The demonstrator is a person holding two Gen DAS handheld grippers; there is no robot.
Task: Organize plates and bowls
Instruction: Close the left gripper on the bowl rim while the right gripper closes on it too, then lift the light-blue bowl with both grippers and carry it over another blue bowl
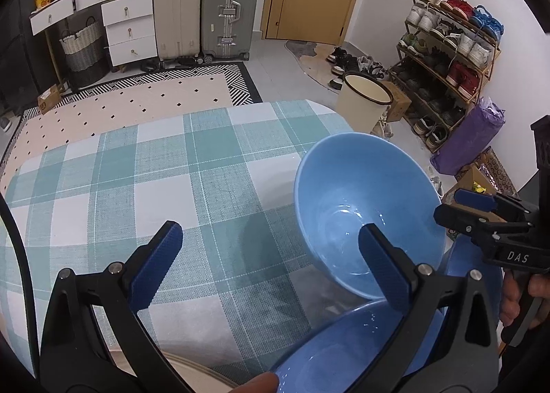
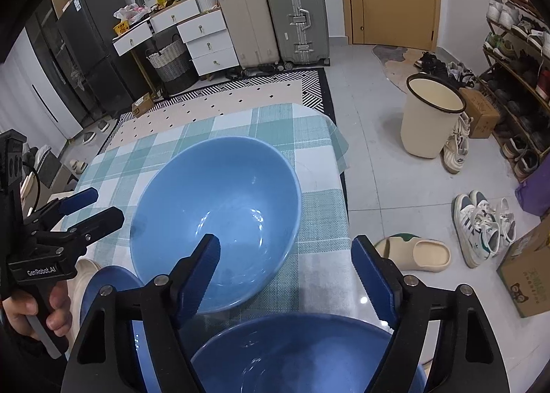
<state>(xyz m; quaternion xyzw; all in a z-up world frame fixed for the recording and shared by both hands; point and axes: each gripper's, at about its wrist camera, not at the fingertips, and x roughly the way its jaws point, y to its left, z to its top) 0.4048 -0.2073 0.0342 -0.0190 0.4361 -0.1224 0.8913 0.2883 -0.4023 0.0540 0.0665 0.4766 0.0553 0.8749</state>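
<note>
A light blue bowl (image 1: pixel 367 200) (image 2: pixel 216 217) stands upright on the checked tablecloth (image 1: pixel 172 187) near the table's right edge. A second blue bowl (image 1: pixel 337 351) (image 2: pixel 302 355) sits nearer, below both cameras. A darker blue plate (image 2: pixel 103 290) lies at its left and shows in the left wrist view (image 1: pixel 471 276) behind the bowls. My left gripper (image 1: pixel 271 266) is open, its right finger over the far bowl's near rim. My right gripper (image 2: pixel 285 272) is open, its left finger inside the far bowl and its right finger outside it. Nothing is gripped.
A cream bin (image 2: pixel 433 114) stands on the floor to the right of the table. Shoes and a slipper (image 2: pixel 416 255) lie on the floor, with a shoe rack (image 1: pixel 447 59) by the wall. Suitcases (image 1: pixel 206 8) and drawers stand at the back.
</note>
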